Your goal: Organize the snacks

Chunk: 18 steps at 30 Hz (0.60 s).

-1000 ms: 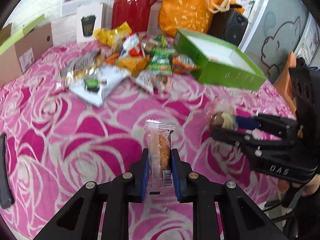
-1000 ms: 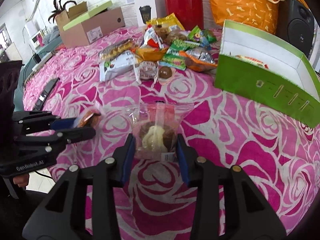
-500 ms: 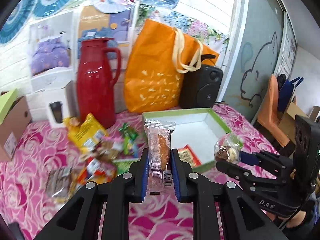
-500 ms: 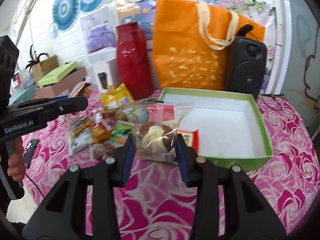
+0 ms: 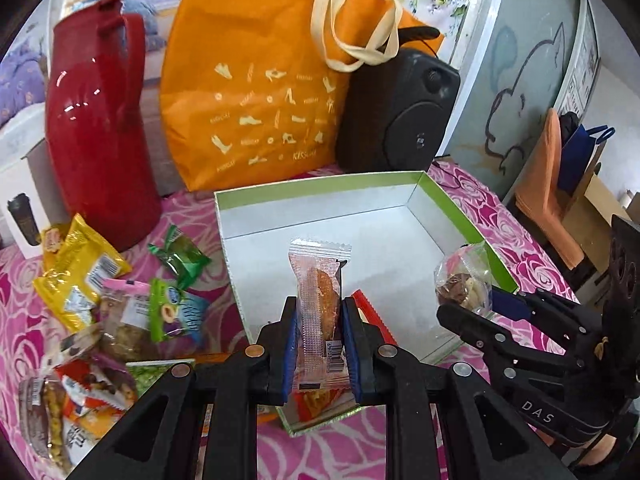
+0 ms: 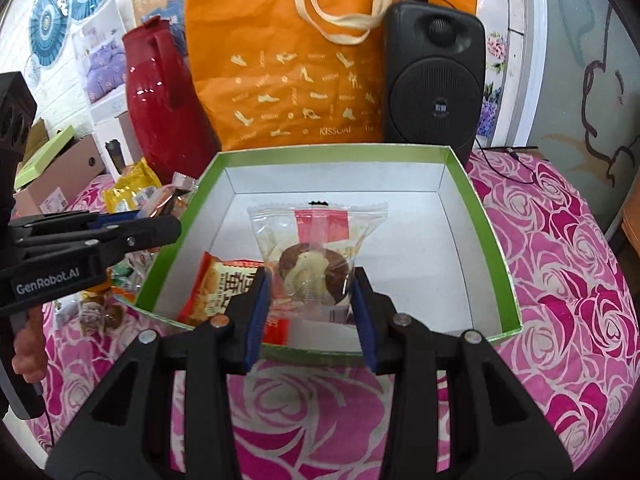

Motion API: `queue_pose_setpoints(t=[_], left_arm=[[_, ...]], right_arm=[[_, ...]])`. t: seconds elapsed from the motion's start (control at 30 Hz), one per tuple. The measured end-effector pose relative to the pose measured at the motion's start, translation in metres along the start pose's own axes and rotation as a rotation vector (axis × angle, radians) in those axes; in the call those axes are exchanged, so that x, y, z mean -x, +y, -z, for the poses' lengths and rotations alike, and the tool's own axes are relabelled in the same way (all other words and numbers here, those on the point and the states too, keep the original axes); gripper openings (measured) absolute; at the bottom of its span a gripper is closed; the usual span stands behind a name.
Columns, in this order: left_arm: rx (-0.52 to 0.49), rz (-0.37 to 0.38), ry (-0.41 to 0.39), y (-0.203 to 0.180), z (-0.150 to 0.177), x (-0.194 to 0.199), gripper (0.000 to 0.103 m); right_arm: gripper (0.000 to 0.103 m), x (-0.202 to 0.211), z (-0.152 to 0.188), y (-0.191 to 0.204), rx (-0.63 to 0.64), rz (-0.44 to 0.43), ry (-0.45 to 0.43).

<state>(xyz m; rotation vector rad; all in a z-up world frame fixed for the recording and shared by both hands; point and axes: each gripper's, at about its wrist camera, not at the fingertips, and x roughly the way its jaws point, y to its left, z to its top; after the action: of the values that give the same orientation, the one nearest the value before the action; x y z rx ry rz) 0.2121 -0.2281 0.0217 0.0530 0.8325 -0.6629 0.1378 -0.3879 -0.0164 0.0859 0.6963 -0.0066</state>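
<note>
In the left wrist view the left gripper [image 5: 319, 332] sat at the bottom centre of the frame, its blue pads clenched on a clear-wrapped biscuit [image 5: 320, 300] that stood upright between them. The biscuit hung in front of the green box [image 5: 468, 224], which filled the middle of the frame with its white floor showing. At the right edge the right gripper [image 5: 470, 304] reached in, closed on a small clear cookie bag [image 5: 464, 284] that appeared over the box's right rim. A red packet [image 5: 372, 312] lay in the box, partly hidden behind the left gripper's right finger.

In the right wrist view the right gripper [image 6: 310, 308] held the cookie bag [image 6: 316, 256] at centre frame, jaws pressed against both sides of it, over the near part of the box [image 6: 492, 248]. The red packet [image 6: 216, 284] lay against the box's near left corner. The left gripper [image 6: 160, 224] came in from the left edge, close to the box's left rim; the biscuit was hard to make out from there.

A heap of snacks [image 5: 100, 312] lay at the lower left on the pink rose tablecloth [image 5: 520, 264], just beside the box. Behind the box, across the top of the frame, stood a red jug [image 5: 96, 128], an orange bag [image 5: 260, 80] and a black speaker [image 5: 400, 116].
</note>
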Motion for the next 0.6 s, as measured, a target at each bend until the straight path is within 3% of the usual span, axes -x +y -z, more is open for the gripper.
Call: queue_pose_setpoints(t=[0.1,0.17,0.2,0.23,0.27,0.3,0.6], left_arm=[[0.002,-0.006,0.006,0.001,0.001,-0.009,0.023],[0.001,-0.066,0.002,0.001,0.001,-0.010,0.056],[-0.004,-0.107,-0.005,-0.001,0.000,-0.010,0.085],[-0.008,-0.160,-0.030,-0.002,0.000,-0.007,0.093],[-0.014,-0.207,-0.065,-0.003,0.001,-0.002,0.093],[-0.014,-0.223,-0.073,-0.003,0.000,-0.001,0.097],[-0.034,-0.236,-0.122,0.001,0.002,0.026,0.100]], right_arm=[[0.042,-0.015,0.001,-0.003,0.008,0.002,0.029],[0.050,-0.021,0.003,0.000,0.031,0.000,0.035],[0.058,-0.022,0.003,0.002,0.045,0.001,0.032],[0.080,-0.022,0.003,0.004,0.061,0.006,0.024],[0.095,-0.020,0.004,0.007,0.084,0.019,0.003],[0.098,-0.019,0.004,0.008,0.096,0.026,-0.014],[0.101,-0.004,0.004,0.025,0.135,0.064,-0.043]])
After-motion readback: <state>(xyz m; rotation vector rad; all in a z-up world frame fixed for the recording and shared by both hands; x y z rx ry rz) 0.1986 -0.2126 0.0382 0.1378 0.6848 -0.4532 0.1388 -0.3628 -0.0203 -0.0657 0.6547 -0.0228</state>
